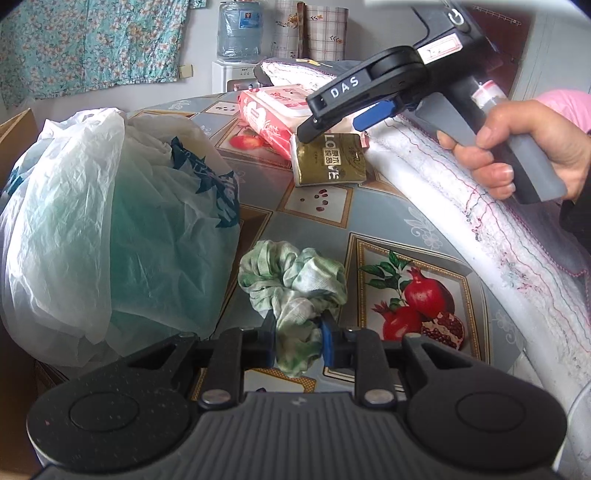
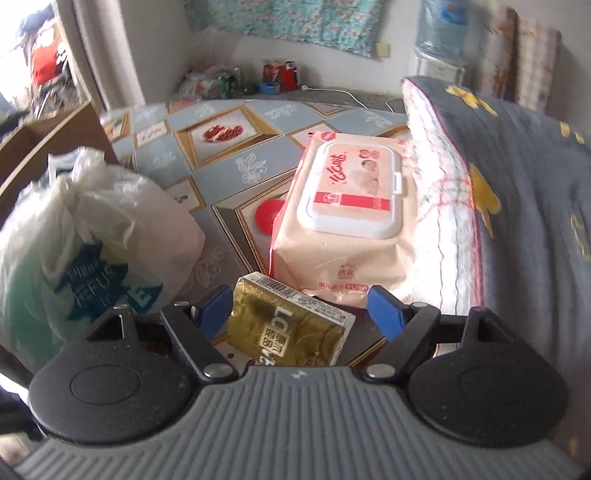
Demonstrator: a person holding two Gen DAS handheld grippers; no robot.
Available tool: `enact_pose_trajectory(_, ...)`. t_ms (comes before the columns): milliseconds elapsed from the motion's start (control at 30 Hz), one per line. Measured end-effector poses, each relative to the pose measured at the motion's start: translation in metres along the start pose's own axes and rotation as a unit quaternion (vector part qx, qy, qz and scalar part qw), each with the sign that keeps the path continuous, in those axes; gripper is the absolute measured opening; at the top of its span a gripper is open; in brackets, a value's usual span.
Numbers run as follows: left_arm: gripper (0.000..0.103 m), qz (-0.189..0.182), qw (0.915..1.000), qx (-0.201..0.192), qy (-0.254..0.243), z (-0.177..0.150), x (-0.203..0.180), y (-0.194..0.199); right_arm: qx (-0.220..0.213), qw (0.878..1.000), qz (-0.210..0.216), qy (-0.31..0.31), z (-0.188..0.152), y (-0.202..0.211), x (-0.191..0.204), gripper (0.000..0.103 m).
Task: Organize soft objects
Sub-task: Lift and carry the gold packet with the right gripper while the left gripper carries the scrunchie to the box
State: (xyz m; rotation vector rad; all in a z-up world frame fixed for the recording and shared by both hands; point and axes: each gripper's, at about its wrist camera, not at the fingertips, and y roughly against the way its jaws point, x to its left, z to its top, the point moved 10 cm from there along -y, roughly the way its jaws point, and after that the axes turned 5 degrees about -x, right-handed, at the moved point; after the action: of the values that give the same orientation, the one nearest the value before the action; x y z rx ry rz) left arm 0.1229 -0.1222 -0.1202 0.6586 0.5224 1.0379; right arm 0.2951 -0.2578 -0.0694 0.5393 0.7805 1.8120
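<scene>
A lived-in home room. A table [image 1: 369, 218] wears a fruit-printed oilcloth; behind it stand a water dispenser bottle [image 1: 239, 31] and a floral curtain [image 1: 92, 44] on the wall.

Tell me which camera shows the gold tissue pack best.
The right wrist view: the gold tissue pack lies close between the open right tool's fingers, barcode and print visible, against the wet-wipes pack. The left wrist view shows it farther off, partly covered by the right tool.

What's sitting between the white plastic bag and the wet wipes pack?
Bare tablecloth for most of the stretch between plastic bag and wipes pack; near the camera, the gold tissue packet lies in the gap. Right wrist view shows it.
</scene>
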Motion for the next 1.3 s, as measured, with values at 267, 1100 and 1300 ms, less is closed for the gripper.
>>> enact_pose_trajectory(267, 0.024, -0.006, 0.9998, 0.004, 0.016, -0.002, 0.006, -0.002, 0.060, 0.994, 0.086, 0.035, -0.003, -0.027, 0.018, 0.090)
enact_pose_trajectory(1100, 0.024, -0.002, 0.9996, 0.008, 0.028, -0.001, 0.000, -0.003, 0.090, 0.988, 0.036, -0.122, -0.038, -0.018, 0.009, 0.082)
enact_pose_trajectory(1300, 0.024, -0.002, 0.9996, 0.009, 0.027, -0.001, -0.003, -0.003, 0.081, 0.990, 0.022, -0.115, -0.042, -0.010, 0.007, 0.066)
